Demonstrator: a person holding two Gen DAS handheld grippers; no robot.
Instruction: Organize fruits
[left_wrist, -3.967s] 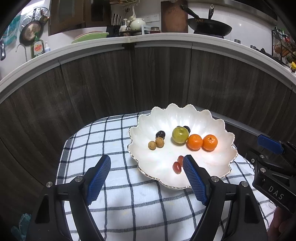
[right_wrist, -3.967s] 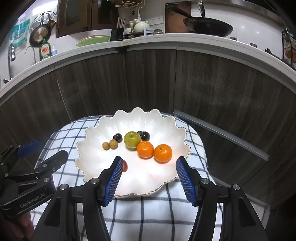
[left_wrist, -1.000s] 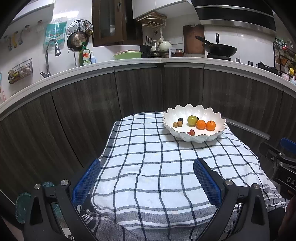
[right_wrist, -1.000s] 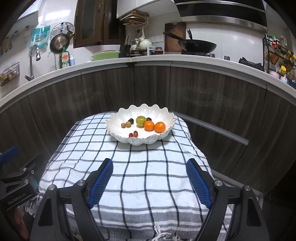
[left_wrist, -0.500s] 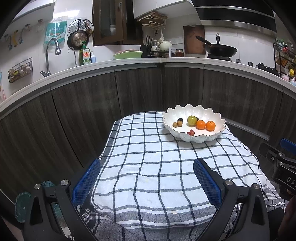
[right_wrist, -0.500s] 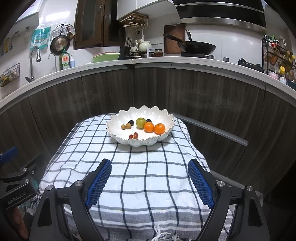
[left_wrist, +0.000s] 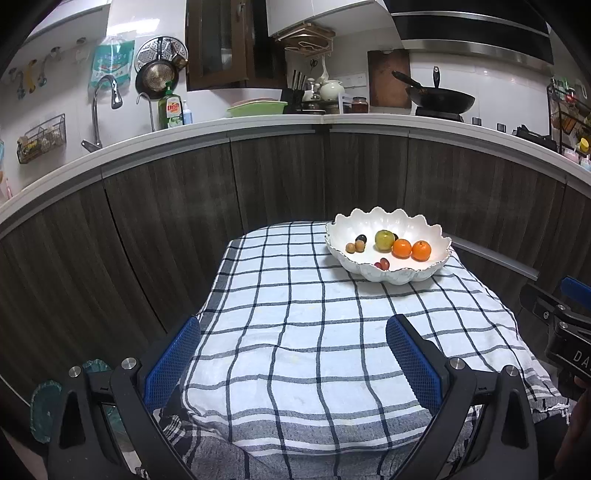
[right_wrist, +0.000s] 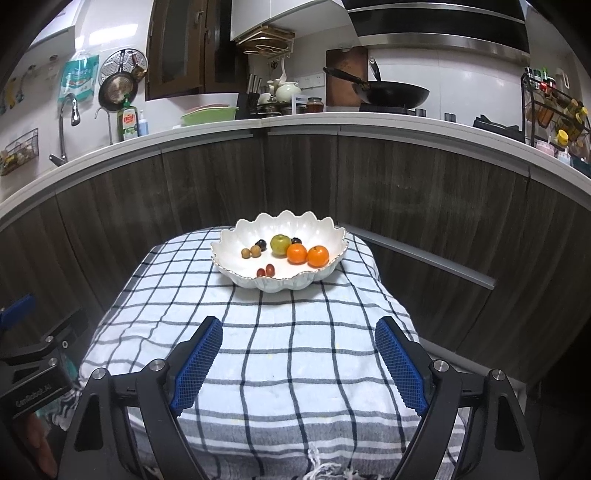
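A white scalloped bowl (left_wrist: 428, 230) (right_wrist: 236, 243) stands at the far end of a checked cloth. In it lie two oranges (left_wrist: 411, 249) (right_wrist: 307, 255), a green apple (left_wrist: 384, 239) (right_wrist: 280, 244), dark grapes (right_wrist: 261, 243), two small brown fruits (right_wrist: 250, 252) and two small red fruits (left_wrist: 382, 263) (right_wrist: 266, 271). My left gripper (left_wrist: 291, 354) hangs open over the near part of the cloth, nothing between its blue pads. My right gripper (right_wrist: 298, 354) is open too, empty, well short of the bowl.
The blue-and-white checked cloth (left_wrist: 295, 314) covers a small table. Dark wood cabinet fronts (right_wrist: 303, 177) curve behind it under a white counter with a wok, dish soap and a green basin. Each gripper's body shows at the edge of the other's view.
Compared with four seconds ago, both grippers have pulled back from the bowl to the near end of the cloth. Over the last second nothing has visibly moved.
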